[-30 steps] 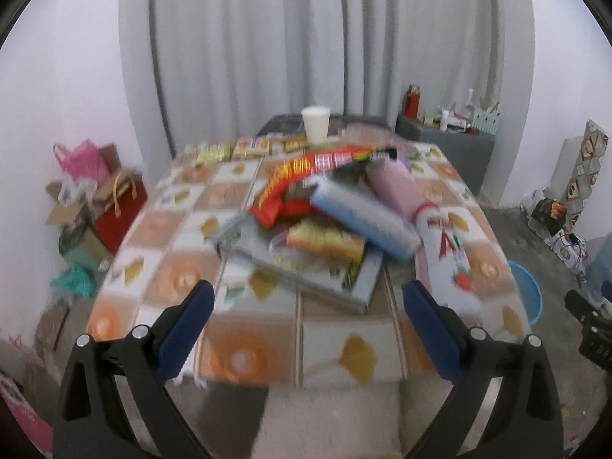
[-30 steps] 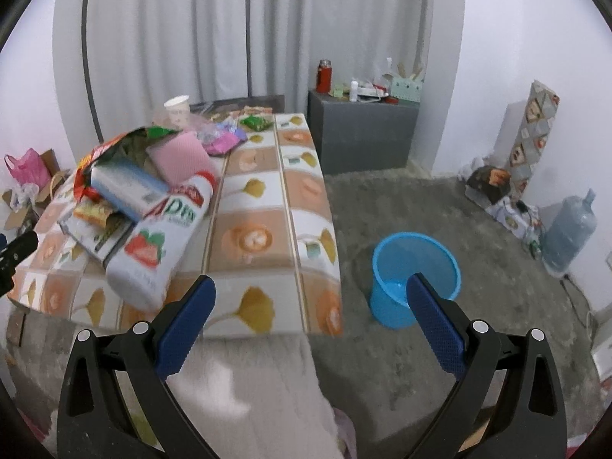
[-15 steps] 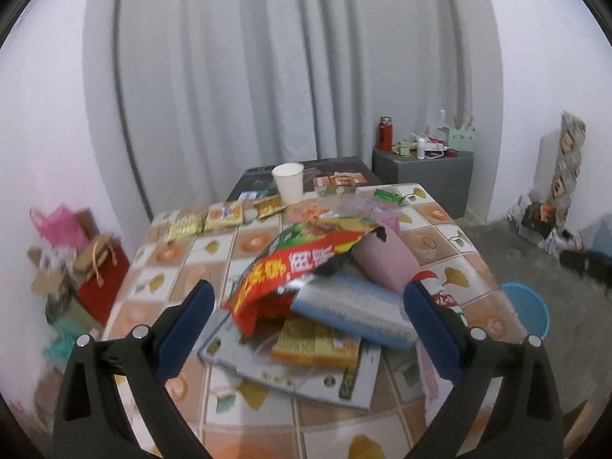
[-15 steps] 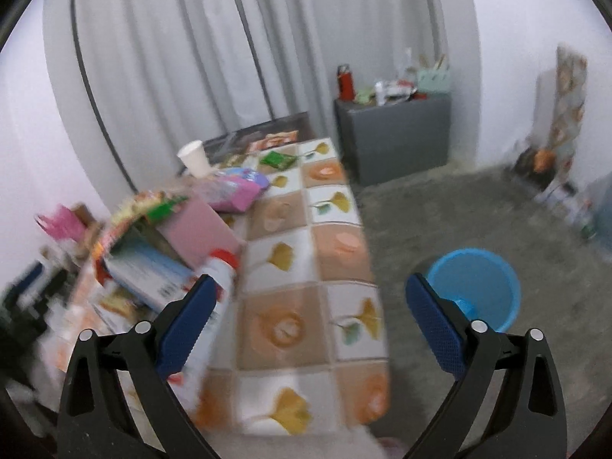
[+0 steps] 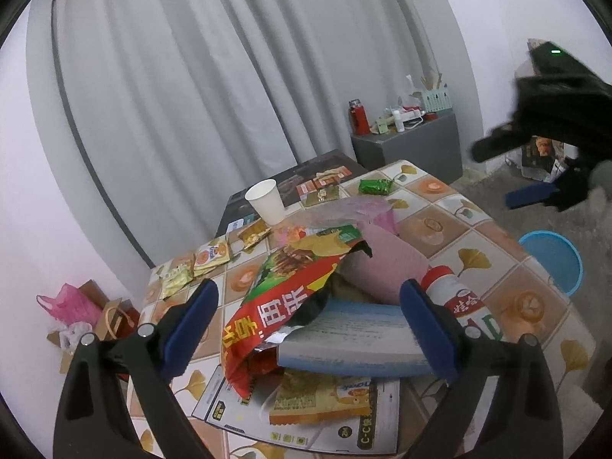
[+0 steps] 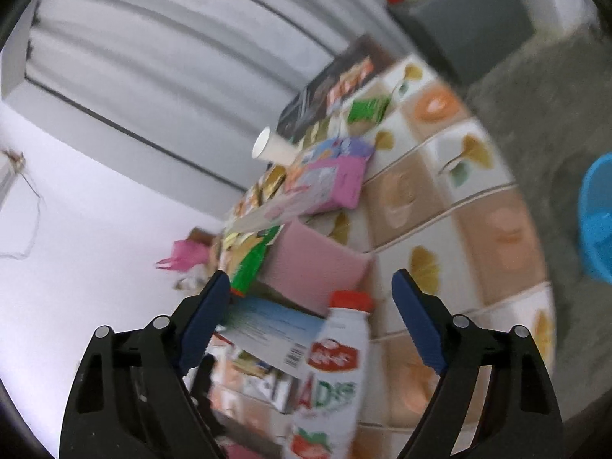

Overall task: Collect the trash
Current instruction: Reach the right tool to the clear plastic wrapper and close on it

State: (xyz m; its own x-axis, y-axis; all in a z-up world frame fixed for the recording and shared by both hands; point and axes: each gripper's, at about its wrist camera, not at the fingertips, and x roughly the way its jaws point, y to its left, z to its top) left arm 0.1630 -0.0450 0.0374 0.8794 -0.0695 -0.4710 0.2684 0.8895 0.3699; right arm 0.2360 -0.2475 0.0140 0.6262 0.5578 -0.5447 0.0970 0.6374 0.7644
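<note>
Trash is heaped on the near half of the bench [image 5: 474, 225], whose cloth is a slick checker of orange and leaf tiles. A crinkled red snack bag [image 5: 290, 298] drapes over a blue box [image 5: 355, 340] and a pink box [image 5: 382, 264], with a white bottle [image 6: 336, 375] lying alongside. A paper cup [image 5: 266, 201] stands upright behind. The left claw [image 5: 308, 325] is spread wide above the heap, holding nothing; the right claw [image 6: 311, 315] gapes over the bottle's red cap. A blue bin [image 5: 554, 260] sits on the floor off the bench's right edge.
</note>
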